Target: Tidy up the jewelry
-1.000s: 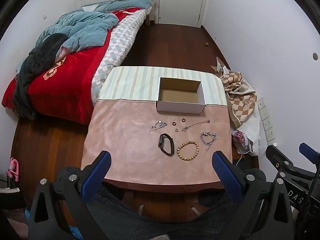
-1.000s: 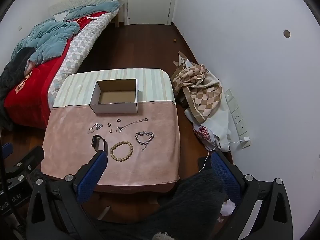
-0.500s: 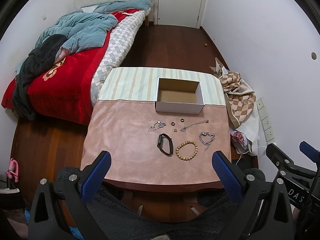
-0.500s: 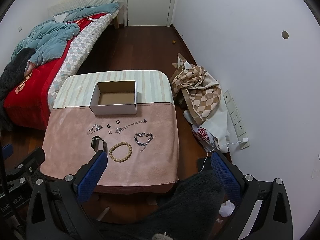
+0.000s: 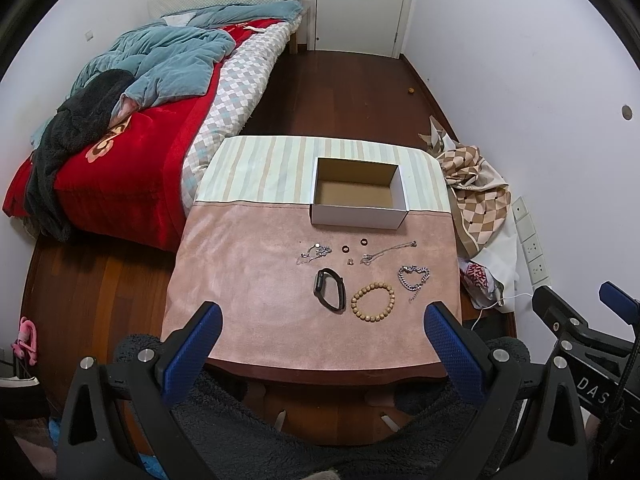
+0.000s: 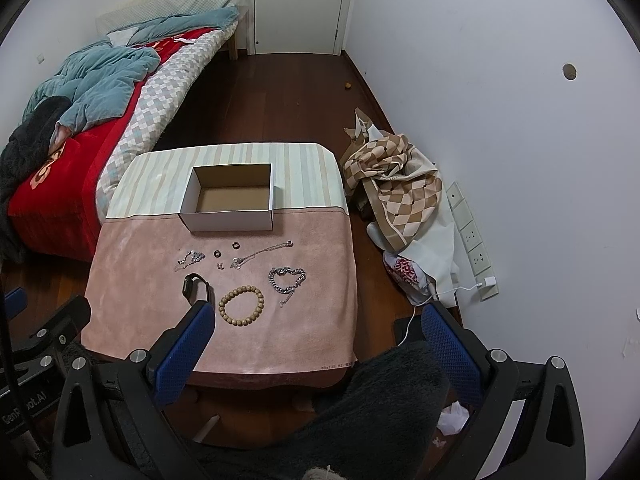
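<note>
Pink suede-like cloth covers the near part of the table (image 5: 248, 288), and the jewelry on it is small enough that several pieces stay unclear: two dark rings (image 5: 354, 245) and a tiny clasp-like bit between the chains cannot be identified further. Part of the black smart band (image 6: 195, 283) sits behind the right gripper's blue pad in the right wrist view, though the left wrist view shows it whole. The wooden bead bracelet (image 5: 373, 302) lies just beside the band, with the silver link bracelet (image 5: 413, 275) to its right, near the cloth's right edge. A thin chain (image 5: 387, 252) and a bunched silver necklace (image 5: 314, 253) lie behind them, just in front of the open white box (image 5: 358, 216), whose brown floor shows bare. Open cloth stretches to the left of the jewelry and along the near edge. The left gripper (image 5: 322, 334) hangs high above the table's near edge, its fingers spread wide and holding nothing. The right gripper (image 6: 316, 330) hovers at a similar height over the front right corner, likewise spread wide and unloaded.
</note>
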A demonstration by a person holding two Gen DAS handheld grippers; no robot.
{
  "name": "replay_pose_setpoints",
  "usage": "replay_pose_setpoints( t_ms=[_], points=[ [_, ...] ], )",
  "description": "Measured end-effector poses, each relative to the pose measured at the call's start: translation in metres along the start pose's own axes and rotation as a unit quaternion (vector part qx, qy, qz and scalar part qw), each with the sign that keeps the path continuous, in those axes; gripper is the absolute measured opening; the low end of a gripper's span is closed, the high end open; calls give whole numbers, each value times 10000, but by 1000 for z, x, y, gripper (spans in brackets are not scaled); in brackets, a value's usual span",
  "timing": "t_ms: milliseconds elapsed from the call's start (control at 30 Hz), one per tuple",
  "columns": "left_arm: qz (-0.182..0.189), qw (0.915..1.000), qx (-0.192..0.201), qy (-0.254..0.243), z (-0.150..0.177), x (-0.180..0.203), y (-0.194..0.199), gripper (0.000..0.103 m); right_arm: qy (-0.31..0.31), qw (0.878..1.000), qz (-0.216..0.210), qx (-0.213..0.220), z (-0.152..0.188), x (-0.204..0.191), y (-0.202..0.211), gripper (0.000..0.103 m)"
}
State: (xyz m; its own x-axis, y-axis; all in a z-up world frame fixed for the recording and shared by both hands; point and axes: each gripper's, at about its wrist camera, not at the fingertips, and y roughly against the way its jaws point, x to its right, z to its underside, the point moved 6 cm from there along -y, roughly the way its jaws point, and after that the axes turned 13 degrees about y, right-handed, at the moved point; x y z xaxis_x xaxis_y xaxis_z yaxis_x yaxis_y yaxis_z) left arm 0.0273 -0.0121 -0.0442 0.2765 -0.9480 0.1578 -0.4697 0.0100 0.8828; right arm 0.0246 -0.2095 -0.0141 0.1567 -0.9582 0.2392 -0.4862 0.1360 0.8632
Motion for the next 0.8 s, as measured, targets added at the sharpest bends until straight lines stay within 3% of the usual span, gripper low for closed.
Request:
replay_pose_setpoints(
  t_ms=[800],
  points=[
    [9, 10000, 23, -6, -2, 1, 2, 103, 8, 10000, 45, 68, -2, -1, 2, 103]
  ],
)
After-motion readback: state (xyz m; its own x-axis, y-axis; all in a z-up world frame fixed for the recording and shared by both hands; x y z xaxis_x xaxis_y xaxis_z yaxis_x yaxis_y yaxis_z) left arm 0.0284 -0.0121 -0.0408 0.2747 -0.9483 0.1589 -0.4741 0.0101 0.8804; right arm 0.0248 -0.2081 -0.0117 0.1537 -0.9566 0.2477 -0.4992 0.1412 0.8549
